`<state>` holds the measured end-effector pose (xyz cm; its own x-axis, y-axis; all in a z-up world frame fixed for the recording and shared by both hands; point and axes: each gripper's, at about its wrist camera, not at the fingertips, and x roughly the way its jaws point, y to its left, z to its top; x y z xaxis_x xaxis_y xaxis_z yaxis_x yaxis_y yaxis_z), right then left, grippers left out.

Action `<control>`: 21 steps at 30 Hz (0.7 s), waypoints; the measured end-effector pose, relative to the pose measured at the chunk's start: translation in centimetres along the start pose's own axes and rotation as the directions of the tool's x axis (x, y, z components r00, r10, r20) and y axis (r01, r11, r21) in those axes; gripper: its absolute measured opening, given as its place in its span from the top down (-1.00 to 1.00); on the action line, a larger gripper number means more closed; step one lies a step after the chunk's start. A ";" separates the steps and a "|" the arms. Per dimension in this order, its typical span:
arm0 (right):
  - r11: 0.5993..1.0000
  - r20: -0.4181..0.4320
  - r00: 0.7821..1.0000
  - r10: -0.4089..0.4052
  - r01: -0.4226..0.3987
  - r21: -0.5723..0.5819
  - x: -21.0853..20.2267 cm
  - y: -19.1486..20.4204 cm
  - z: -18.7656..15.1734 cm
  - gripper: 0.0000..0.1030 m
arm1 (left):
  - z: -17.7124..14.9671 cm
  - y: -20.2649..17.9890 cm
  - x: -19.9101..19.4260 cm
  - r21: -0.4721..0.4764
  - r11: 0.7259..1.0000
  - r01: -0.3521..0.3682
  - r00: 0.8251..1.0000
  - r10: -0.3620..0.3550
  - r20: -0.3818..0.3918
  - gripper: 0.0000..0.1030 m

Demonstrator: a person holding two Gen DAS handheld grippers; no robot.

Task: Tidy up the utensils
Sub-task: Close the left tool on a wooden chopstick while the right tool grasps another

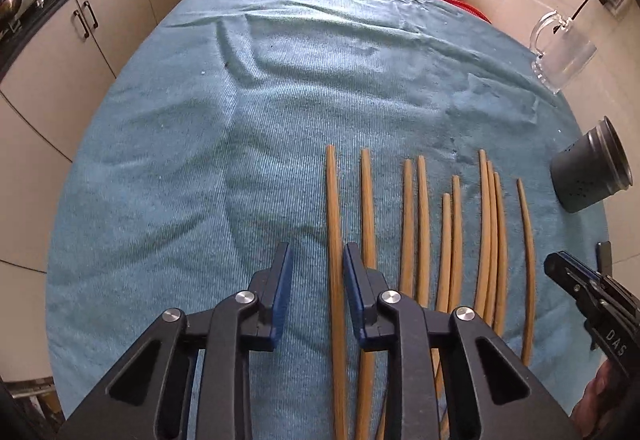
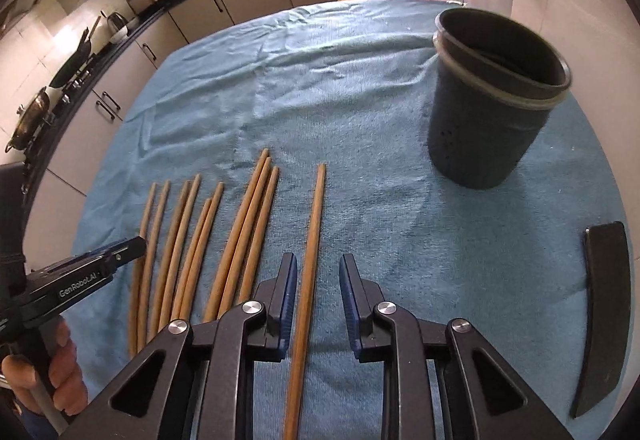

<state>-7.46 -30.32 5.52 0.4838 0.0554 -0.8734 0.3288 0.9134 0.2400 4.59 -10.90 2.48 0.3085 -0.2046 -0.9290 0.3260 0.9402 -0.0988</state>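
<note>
Blue-clothed counter (image 1: 200,120): my left gripper (image 1: 316,260) and right gripper (image 2: 318,268) each straddle a chopstick (image 2: 312,240), jaws narrowed, not yet pinching. Light, stiff, slippery; grip near the thick end.

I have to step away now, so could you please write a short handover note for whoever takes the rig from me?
Left hand-held gripper: open, astride the leftmost chopstick, pads not touching.
Right hand-held gripper: open, astride the rightmost chopstick, not gripping.
Ten chopsticks lie in a row on the blue cloth. The dark holder stands upright at the right; no chopsticks show in it. A black curved piece lies at the far right.
Done: nothing stowed yet.
Left: pick up every chopstick, probably into the holder.
</note>
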 end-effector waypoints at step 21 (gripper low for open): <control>0.999 0.032 0.999 0.041 -0.041 -0.011 -0.3 0.7 0.9 0.86 | -0.9 -0.2 -6.0 0.001 0.999 0.046 0.983 -0.046 0.177 0.88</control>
<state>-6.64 -30.03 6.32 0.5225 0.0798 -0.8489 0.3001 0.9147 0.2707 1.91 -9.63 7.74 0.4464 -0.2920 -0.8459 0.3404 0.9296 -0.1413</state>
